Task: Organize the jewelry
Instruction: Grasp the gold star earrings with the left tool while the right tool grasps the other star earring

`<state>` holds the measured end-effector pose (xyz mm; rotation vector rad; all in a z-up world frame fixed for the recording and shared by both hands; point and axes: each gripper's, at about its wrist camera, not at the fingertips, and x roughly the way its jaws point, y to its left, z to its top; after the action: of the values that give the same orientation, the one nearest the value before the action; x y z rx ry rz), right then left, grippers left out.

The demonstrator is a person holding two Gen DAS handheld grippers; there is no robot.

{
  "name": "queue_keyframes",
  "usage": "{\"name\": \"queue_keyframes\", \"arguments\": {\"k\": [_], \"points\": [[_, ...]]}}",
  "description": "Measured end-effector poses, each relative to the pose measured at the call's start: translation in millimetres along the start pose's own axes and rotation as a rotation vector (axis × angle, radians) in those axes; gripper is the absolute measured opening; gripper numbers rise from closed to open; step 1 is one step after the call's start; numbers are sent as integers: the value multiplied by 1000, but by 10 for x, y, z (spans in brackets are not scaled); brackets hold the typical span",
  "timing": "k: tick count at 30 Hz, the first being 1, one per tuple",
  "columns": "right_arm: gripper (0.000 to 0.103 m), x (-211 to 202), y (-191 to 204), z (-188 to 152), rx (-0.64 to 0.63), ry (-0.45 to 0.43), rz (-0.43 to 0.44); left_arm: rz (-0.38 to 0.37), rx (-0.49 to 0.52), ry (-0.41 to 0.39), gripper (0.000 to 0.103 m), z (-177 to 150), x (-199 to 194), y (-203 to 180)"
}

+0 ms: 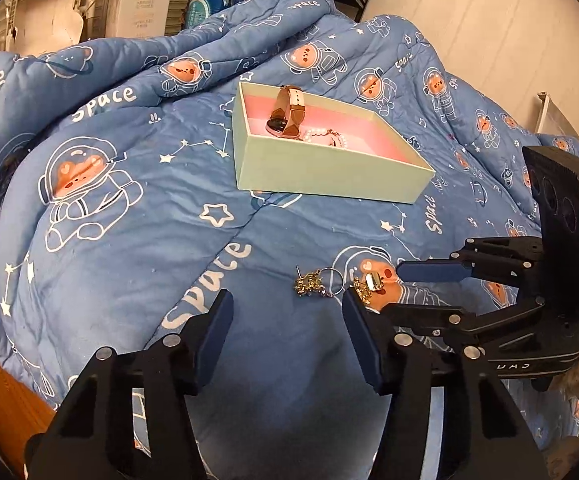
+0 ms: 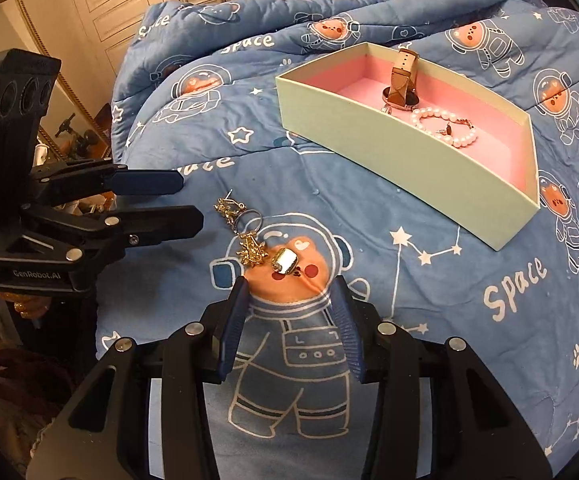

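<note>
Jewelry is split between two places: a watch and a pearl bracelet already sit in the pink-lined box on the blue quilt, while a small cluster lies loose on the quilt nearer the person: two spiky gold earrings, a thin ring between them, and a chunky gold ring. Both tools hang just over that cluster with nothing between their blades. The left gripper has its jaws partly spread, coming in from the earring side; the right gripper is also partly spread, lined up behind the chunky ring. My guess is each hand is going for its own piece. To do that cleanly, I'd say come down steeply so the blade tips straddle one item only, since the earrings and thin ring touch and could snag together. The quilt is soft, so pressing in a little should help the tips get under the metal. Keep the two tools from crowding each other; they look close already.
</note>
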<state>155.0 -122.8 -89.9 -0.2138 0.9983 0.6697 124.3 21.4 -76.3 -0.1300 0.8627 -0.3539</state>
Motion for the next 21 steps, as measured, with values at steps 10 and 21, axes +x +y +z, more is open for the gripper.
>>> {"name": "queue_keyframes", "arguments": {"k": [10,21], "points": [[31,29,97,-66,92,21,134,-12,-24,2,45,-14,18,32],[28,184,164,38,56,-16,53,-4,43,17,36,35,160,-46]]}}
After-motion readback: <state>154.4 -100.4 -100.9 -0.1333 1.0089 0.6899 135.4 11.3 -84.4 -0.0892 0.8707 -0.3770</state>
